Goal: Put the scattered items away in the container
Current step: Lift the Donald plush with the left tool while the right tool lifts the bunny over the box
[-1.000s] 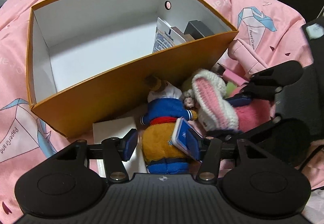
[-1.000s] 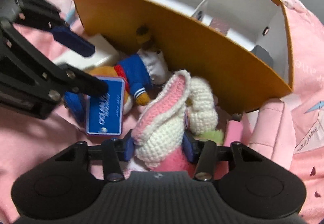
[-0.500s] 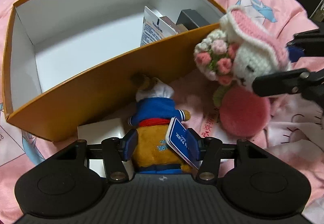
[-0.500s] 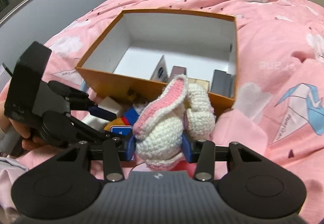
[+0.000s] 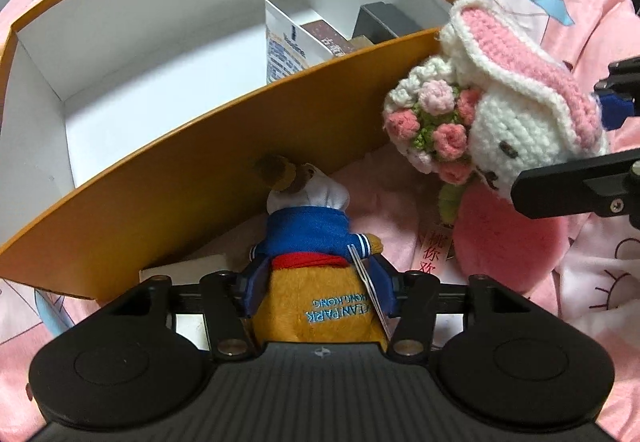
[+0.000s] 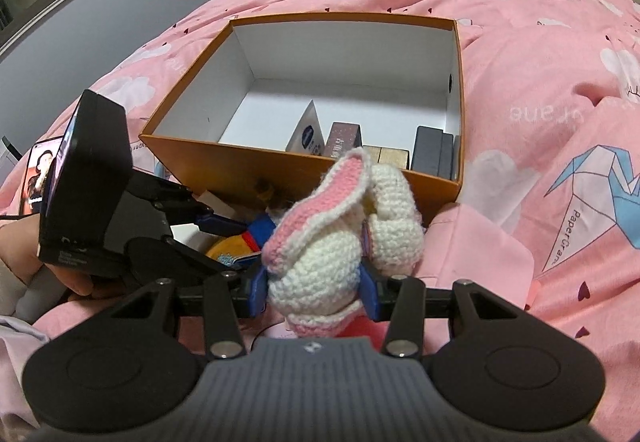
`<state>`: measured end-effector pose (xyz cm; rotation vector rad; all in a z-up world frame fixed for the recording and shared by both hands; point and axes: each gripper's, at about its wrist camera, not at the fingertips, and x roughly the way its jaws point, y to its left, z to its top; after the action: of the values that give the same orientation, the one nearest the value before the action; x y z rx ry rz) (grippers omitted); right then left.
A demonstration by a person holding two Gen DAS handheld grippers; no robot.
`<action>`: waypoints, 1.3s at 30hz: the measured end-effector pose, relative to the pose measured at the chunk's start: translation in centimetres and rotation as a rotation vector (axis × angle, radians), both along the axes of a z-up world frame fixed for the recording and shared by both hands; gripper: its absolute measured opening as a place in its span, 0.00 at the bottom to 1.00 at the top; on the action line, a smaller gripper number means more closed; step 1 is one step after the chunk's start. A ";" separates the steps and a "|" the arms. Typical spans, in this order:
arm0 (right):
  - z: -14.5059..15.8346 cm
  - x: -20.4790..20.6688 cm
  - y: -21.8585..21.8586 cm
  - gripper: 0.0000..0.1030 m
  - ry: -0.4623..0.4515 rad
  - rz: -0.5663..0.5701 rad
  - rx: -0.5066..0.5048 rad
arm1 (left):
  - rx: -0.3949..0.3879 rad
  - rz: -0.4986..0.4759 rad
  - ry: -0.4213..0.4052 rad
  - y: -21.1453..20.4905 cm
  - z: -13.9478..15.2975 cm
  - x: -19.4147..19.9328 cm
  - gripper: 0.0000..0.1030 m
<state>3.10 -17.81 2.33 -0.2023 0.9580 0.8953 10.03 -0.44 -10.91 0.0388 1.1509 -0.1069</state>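
An orange cardboard box [image 5: 200, 186] with a white inside sits on the pink bedspread. A crochet bunny [image 5: 512, 130] with a flower bouquet hangs in the air beside the box's near right corner. My right gripper [image 6: 314, 292] is shut on the bunny's [image 6: 320, 254] head and ears. An orange plush toy [image 5: 308, 234] in a blue sailor top lies against the box's near wall. My left gripper [image 5: 318, 284] is lowered over it, open, one pad on each side of its body. In the right wrist view the left gripper [image 6: 240, 248] straddles the toy [image 6: 232, 250].
Inside the box, along its near right side, stand a Vaseline pack [image 5: 286, 42] and dark small boxes [image 5: 384, 18]. A white box [image 5: 184, 268] lies beside the toy under the box's wall. A person's hand [image 6: 76, 282] holds the left gripper. Rumpled pink cloth [image 6: 480, 254] lies to the right.
The right gripper lifted the bunny off the bed to the height of the box rim. The left gripper came down and forward, so the plush toy now fills the gap between its pads.
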 end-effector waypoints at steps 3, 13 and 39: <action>0.2 0.0 -0.3 0.47 0.002 -0.009 0.013 | -0.036 0.024 -0.016 0.4 0.3 -0.6 0.47; 0.9 -0.3 -0.4 0.47 -0.017 -0.008 0.029 | -0.037 0.028 -0.062 0.2 1.5 -1.2 0.38; 1.1 -0.1 -0.9 0.48 -0.018 -0.043 0.038 | -0.123 0.045 -0.056 1.7 0.9 -1.3 0.54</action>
<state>2.98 -18.74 3.45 -0.1567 0.9253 0.8700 8.71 1.25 -9.99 -0.0925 1.0870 -0.1351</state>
